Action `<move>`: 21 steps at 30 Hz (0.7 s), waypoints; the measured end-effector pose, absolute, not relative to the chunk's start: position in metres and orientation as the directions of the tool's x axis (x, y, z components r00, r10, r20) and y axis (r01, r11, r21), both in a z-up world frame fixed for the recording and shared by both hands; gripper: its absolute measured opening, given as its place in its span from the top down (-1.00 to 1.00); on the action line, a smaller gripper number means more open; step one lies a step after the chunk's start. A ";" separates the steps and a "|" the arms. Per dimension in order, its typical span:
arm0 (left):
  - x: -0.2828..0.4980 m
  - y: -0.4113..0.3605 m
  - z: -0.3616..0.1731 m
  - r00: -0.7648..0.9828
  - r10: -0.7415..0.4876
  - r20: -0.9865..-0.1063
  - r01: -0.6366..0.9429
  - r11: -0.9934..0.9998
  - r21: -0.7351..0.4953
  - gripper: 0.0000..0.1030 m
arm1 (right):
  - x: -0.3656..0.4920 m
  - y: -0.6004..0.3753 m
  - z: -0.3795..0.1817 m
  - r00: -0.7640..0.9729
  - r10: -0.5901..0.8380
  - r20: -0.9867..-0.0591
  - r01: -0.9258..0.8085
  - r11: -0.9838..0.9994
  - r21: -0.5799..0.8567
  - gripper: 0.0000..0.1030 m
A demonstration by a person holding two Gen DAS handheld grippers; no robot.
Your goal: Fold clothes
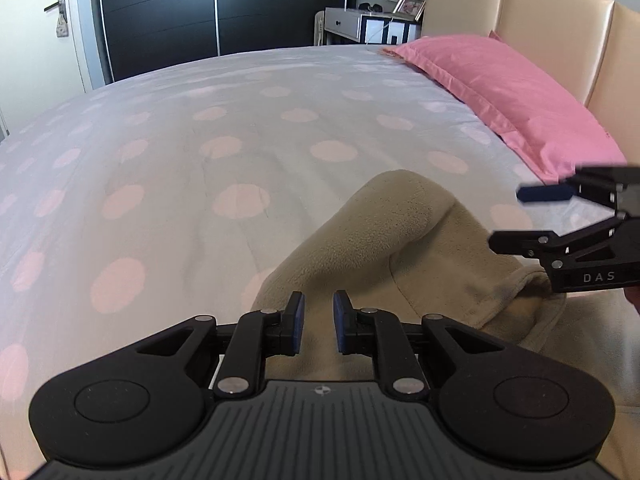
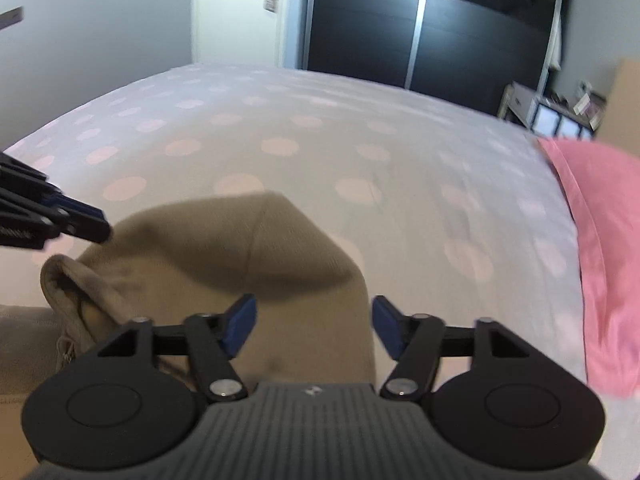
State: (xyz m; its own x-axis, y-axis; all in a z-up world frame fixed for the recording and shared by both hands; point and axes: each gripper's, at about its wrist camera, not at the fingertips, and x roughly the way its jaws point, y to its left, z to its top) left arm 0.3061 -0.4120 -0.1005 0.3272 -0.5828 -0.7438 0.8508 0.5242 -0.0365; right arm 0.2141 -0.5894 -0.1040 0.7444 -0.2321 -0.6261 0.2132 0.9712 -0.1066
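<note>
Your bed (image 1: 200,152) fills both views, its pale cover dotted with pink spots, and everything else sits relative to it: the wardrobe (image 1: 224,8) stands beyond its far edge, the cream headboard (image 1: 520,20) rises at its head end, and a pink pillow (image 1: 500,88) lies on it against that headboard. The garment (image 1: 400,240), a tan fleece piece, lies on the bed's near side, well short of the pillow, bunched into a raised hump with a hemmed opening (image 2: 68,280) at one end. Your left gripper (image 1: 319,322) hangs just above the fleece, its jaws drawn close with a narrow gap left between the blue pads (image 1: 298,316); no cloth shows pinched between them. Your right gripper (image 2: 314,326) is over the fleece too, on the pillow side of the left one, its jaws spread wide and released, with fabric below the gap but nothing pressed by the pads (image 2: 240,322).
</note>
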 end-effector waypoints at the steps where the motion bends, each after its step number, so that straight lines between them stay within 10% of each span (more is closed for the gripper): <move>1: 0.308 -0.417 -0.102 0.325 -0.578 -0.749 0.851 0.523 -0.034 0.75 | 0.221 -0.587 -0.100 0.754 -0.227 -0.616 0.190 0.974 -0.127 -0.57; 14: 0.355 -0.418 -0.149 0.354 -0.490 -0.797 0.760 0.647 -0.060 0.75 | 0.301 -0.581 -0.111 0.736 -0.199 -0.647 0.044 0.968 -0.247 -0.72; 21: 0.350 -0.409 -0.148 0.353 -0.507 -0.786 0.770 0.635 -0.064 0.75 | 0.301 -0.566 -0.111 0.734 -0.148 -0.663 -0.013 0.973 -0.232 0.40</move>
State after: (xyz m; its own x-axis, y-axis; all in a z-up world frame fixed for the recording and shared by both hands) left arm 0.3501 -0.4087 -0.1480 0.3528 -0.5071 -0.7864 0.7698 0.6351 -0.0642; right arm 0.3009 -0.5663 -0.1111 0.7340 -0.1478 -0.6628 -0.0135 0.9727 -0.2318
